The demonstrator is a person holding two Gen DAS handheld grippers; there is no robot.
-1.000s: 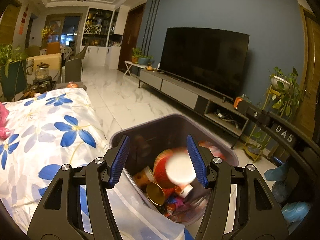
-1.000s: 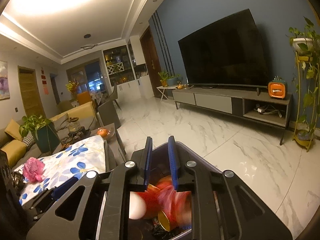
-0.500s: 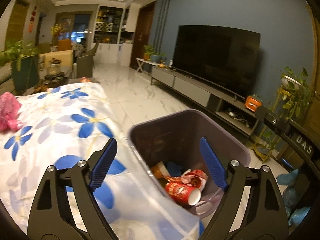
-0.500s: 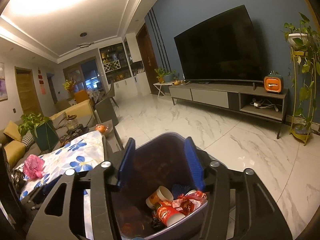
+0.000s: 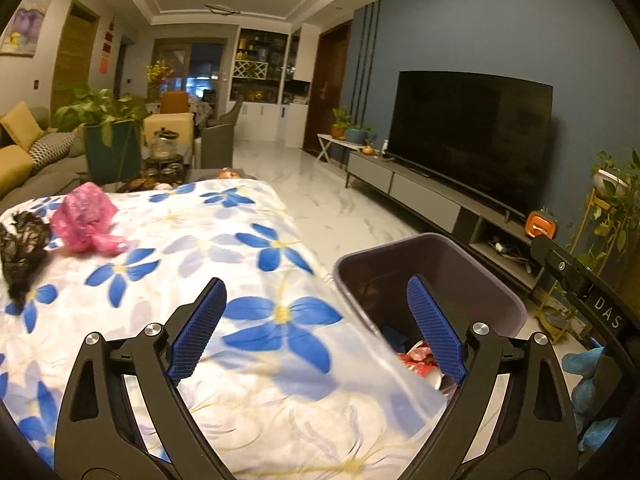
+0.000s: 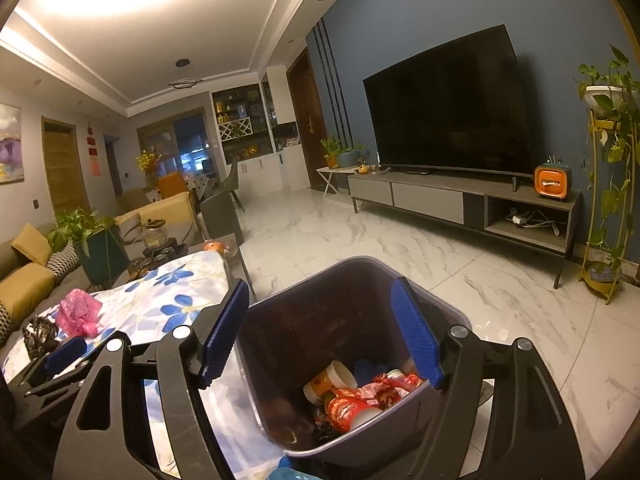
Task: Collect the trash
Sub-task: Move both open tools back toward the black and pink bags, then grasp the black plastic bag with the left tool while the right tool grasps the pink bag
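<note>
A grey trash bin stands on the floor beside the table and holds paper cups and red wrappers. My right gripper hangs open over the bin with nothing between its fingers. My left gripper is open and empty above the table's flowered cloth, near the bin's edge. A crumpled pink bag and a crumpled black bag lie on the cloth at the far left.
A TV on a low grey console runs along the blue wall. A plant stand is at the right. A potted plant, glass jars and a sofa lie beyond the table. Marble floor is open.
The red cup fell from between the fingers into the bin. My right gripper opened wide. My left gripper opened wider and swung left, away from the bin and over the cloth.
</note>
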